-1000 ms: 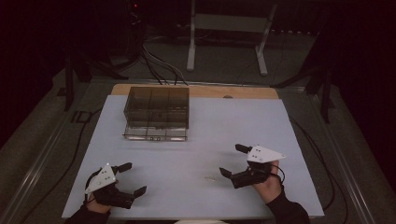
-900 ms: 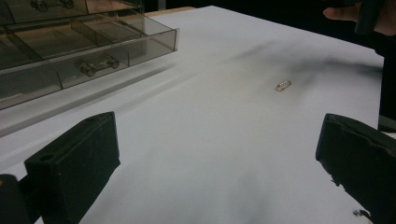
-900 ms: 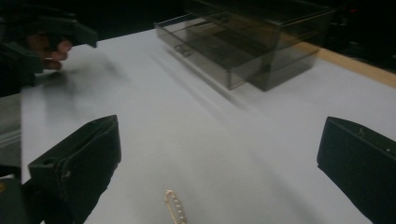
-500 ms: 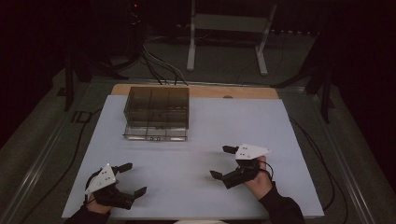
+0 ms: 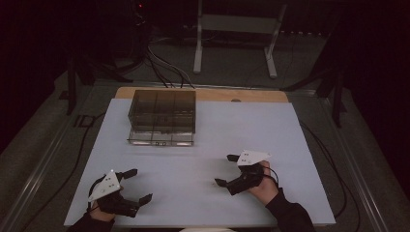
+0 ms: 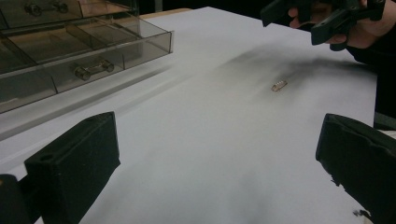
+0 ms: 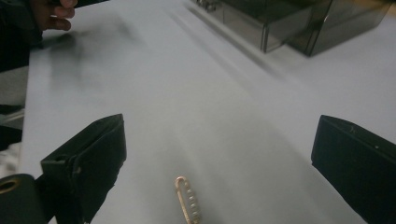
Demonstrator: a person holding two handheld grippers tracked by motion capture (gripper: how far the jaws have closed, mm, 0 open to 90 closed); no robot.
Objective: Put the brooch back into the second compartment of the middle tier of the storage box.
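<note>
At the near left corner of the white table (image 5: 290,125) we see our left gripper (image 5: 129,186), jaws spread wide and holding nothing. Farther back, toward the far left corner, stands a clear smoky box (image 5: 162,117) with compartments; the left gripper view looks into its drawers and shows small metal pieces (image 6: 93,68) inside, too dim to make out from the high view. Near the near right part of the surface we hold our right gripper (image 5: 227,170), jaws likewise wide apart and empty, hovering over a small gold pin (image 7: 188,204). The right gripper view shows this pin lying flat between its two jaws, with a row of pearly beads along it; the left gripper view shows it as a glint (image 6: 279,85) on the bare white sheet below the right gripper. Around the table the room is dark: cables (image 5: 164,65) on the grey floor and a pale metal stand (image 5: 237,29) beyond the far edge.
</note>
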